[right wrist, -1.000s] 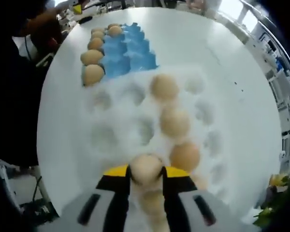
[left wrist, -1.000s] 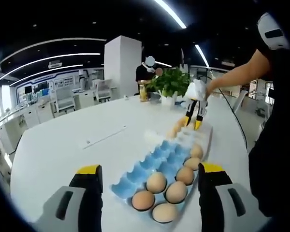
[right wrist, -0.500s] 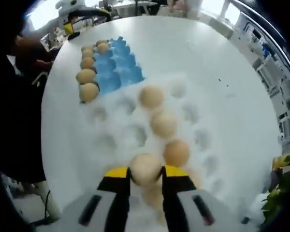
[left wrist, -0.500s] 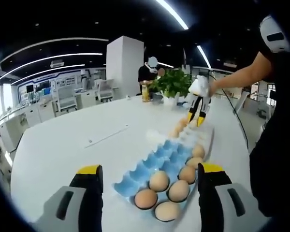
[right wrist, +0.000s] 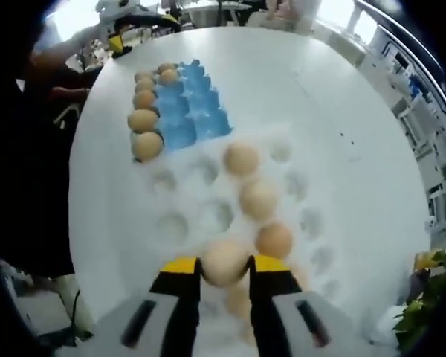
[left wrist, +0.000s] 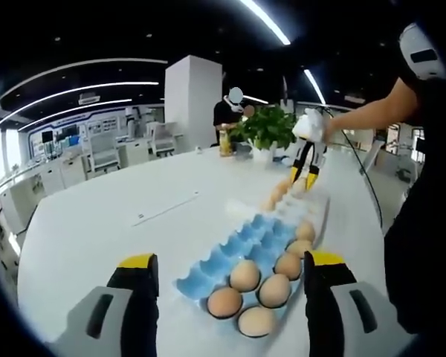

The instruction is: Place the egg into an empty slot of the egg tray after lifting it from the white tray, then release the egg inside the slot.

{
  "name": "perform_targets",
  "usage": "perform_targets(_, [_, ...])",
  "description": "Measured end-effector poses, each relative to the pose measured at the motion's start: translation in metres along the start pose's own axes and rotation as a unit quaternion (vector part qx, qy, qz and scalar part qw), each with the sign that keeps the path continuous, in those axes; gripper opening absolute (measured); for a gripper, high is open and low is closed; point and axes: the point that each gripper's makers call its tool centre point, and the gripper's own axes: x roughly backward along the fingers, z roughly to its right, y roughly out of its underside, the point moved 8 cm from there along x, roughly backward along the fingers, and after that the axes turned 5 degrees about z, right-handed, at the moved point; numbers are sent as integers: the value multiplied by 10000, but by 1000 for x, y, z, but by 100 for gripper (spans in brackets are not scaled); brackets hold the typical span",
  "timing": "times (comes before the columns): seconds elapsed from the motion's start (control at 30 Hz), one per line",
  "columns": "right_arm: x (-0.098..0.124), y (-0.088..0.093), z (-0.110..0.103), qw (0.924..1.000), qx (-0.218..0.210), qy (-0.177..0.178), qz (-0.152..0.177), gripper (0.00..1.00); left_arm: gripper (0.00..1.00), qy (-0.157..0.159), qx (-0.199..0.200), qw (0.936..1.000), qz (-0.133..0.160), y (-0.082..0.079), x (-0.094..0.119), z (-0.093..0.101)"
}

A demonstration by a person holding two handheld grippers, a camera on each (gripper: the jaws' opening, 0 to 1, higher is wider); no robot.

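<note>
- Left gripper view: the left gripper (left wrist: 227, 279) is rising from the bottom edge with its two yellow-tipped jaws spread wide, gripping nothing.
- Between and just beyond those jaws the blue egg tray (left wrist: 230, 249) is lying on the round white table (left wrist: 97, 223); its near end is carrying six brown eggs (left wrist: 256, 294), while the cups further along the near-left side are showing bare.
- Past the blue tray the white tray (left wrist: 301, 208) is sitting end to end with it, a few eggs visible on it, small and hard to count.
- At the far end the right gripper (left wrist: 306, 177) is hanging over the white tray, held by a person's hand (left wrist: 317, 126) with the arm reaching in from the right.
- Behind it a green potted plant (left wrist: 266, 128) is standing on the table.
- Right gripper view: the right gripper (right wrist: 224, 266) is pinching the egg (right wrist: 224, 260) between its yellow tips, above the near part of the white tray (right wrist: 175, 223); whether the egg is clear of its cup I cannot tell.
- Three more eggs are sitting in a diagonal line in that tray, most other cups bare.
- Further off, the blue egg tray (right wrist: 189, 104) is butting against the white one, eggs lined along its left edge.
- The left gripper (right wrist: 123, 33) is showing at top left.
</note>
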Motion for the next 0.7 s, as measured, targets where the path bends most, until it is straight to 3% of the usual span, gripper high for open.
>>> perform_targets(0.7, [-12, -43, -9, 9985, 389, -247, 306, 25, 81, -4, -13, 10000, -1, 0, 3, -1])
